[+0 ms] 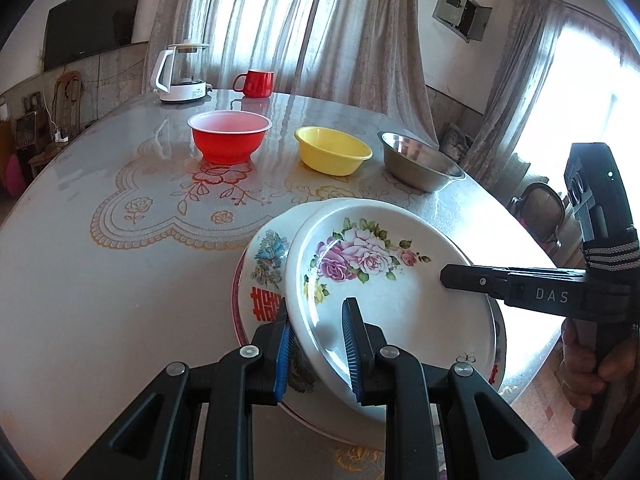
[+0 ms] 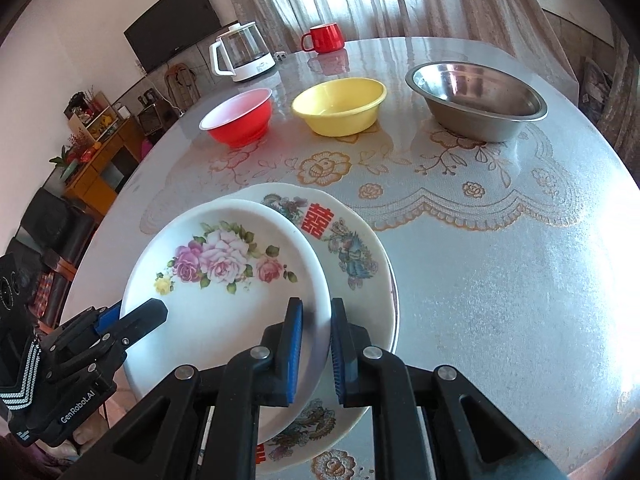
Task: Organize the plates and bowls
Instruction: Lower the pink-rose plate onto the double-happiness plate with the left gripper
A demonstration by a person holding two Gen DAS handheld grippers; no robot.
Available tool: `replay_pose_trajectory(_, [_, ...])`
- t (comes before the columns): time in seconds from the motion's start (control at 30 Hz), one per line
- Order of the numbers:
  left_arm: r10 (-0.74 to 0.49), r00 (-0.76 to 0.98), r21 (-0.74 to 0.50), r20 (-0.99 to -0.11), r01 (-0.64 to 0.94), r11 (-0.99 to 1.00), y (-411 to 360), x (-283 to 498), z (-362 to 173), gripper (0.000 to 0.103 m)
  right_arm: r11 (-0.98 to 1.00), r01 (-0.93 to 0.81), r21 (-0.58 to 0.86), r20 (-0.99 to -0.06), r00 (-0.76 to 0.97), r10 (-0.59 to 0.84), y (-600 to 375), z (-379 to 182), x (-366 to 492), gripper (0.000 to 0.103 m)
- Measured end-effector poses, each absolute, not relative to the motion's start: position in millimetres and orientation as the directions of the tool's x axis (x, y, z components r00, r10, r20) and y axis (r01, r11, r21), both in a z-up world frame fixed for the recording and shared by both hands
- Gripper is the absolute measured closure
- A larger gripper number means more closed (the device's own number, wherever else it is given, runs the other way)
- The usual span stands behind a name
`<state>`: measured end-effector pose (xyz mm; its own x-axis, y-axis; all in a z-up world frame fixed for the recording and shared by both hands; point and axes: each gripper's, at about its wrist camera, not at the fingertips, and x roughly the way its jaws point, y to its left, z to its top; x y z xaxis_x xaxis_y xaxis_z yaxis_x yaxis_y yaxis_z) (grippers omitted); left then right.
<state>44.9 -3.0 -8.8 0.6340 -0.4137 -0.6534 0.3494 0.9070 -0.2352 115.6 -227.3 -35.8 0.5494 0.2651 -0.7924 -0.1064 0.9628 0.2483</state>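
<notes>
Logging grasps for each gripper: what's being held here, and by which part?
Both grippers straddle the rose plate at its rim: left gripper one side, right gripper the opposite. Whether either is clamped cannot be told.

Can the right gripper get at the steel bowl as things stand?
Probably not yet: the right gripper straddles the rose plate's rim. The table between it and the steel bowl shows nothing in the way, so letting go should free it.

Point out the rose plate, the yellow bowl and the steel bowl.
rose plate (image 2: 224,264), right wrist view, on the painted roses.
yellow bowl (image 2: 340,108), right wrist view, on the inner wall.
steel bowl (image 1: 416,158), left wrist view, on the inside.
</notes>
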Motion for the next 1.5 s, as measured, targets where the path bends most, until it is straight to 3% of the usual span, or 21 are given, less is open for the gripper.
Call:
replay_pose_trajectory(0.47, [-0.374,0.637,-0.175,-0.674,0.354,0.919,-10.0,50.6,-7.2,0.079,0.987,-0.111,0.113,-0.802,0.577,0.157,-215.3,-29.9,118.7,0.091])
replay_pose_trajectory(0.7, [-0.361,0.644,-0.161,-0.675,0.348,0.923,-9.0,48.6,-4.2,0.071,0.993,-0.114,0.034,-0.801,0.591,0.095,-209.1,-28.1,118.0,0.092])
replay_pose_trajectory(1.5, [-0.345,0.672,-0.155,-0.655,0.327,0.932,-2.4,39.2,-1.0,0.068,0.987,-0.153,-0.053,-0.788,0.613,0.053,-198.1,-32.5,115.8,0.09])
